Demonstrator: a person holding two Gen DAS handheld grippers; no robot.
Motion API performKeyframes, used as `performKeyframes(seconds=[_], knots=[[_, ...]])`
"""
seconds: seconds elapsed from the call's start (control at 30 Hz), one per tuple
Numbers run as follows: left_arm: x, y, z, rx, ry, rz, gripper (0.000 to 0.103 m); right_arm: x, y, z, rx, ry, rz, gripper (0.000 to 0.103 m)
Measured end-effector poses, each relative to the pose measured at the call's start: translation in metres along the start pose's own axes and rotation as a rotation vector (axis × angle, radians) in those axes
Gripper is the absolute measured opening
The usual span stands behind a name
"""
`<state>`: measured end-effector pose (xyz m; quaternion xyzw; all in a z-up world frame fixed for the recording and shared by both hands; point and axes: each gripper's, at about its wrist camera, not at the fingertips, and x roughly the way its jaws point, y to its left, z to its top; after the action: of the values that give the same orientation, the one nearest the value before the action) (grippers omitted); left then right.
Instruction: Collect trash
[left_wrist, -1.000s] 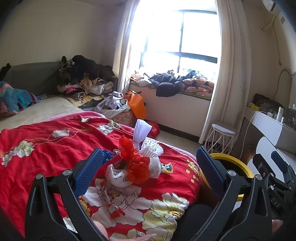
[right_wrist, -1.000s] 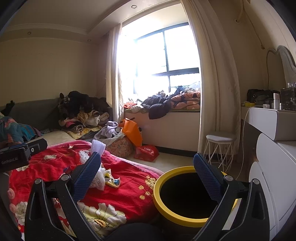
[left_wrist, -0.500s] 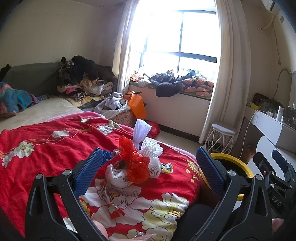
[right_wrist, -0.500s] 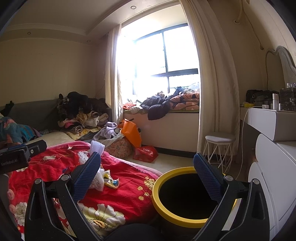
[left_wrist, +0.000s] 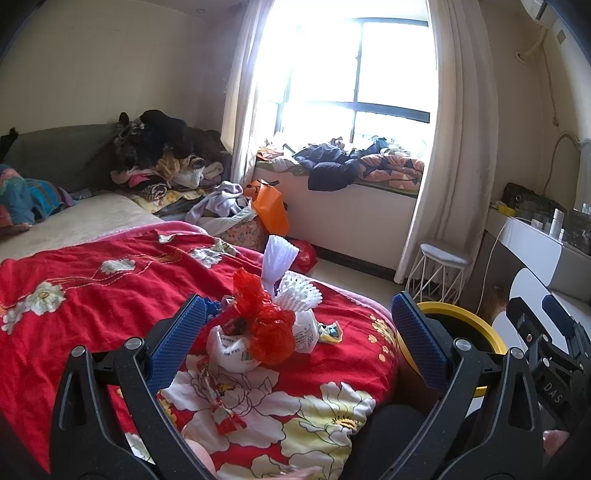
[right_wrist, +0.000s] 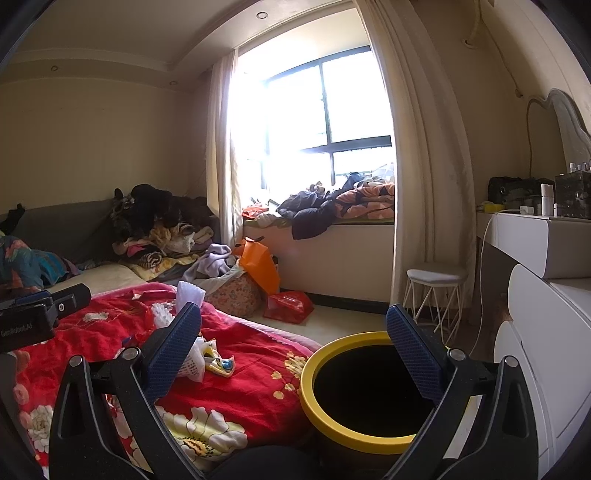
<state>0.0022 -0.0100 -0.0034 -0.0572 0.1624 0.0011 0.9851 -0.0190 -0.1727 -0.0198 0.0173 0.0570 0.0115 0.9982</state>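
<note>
A heap of trash lies on the red flowered blanket: a crumpled red plastic bag, white plastic bags, white foam fruit nets and a small yellow wrapper. My left gripper hangs open just short of the heap, nothing between its blue pads. A red candy wrapper lies nearer. My right gripper stands open over the bin with the yellow rim, empty. The foam nets and yellow wrapper show at its left.
The bin stands by the bed's corner beside a white dresser. A white wire stool, a red bag and an orange bag sit on the floor. Clothes pile up on the window ledge.
The right wrist view has shifted slightly, the bin and the bed sliding a little left. The left gripper and the trash heap have not moved.
</note>
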Motion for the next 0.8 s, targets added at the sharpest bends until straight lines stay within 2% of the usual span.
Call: performKeyframes(seconds=[0.33, 0.53, 0.8], knots=[[0.010, 0.000, -0.001, -0.009, 0.031, -0.080, 0.093, 0.010, -0.006, -0.005, 0.003, 0.033, 0.001, 0.098], [0.026, 0.008, 0.000, -0.033, 0.062, -0.032, 0.093, 0.025, -0.004, -0.003, 0.007, 0.072, 0.025, 0.098], [0.040, 0.036, -0.002, -0.074, 0.102, 0.040, 0.093, 0.055, 0.016, 0.001, -0.038, 0.121, 0.125, 0.098]])
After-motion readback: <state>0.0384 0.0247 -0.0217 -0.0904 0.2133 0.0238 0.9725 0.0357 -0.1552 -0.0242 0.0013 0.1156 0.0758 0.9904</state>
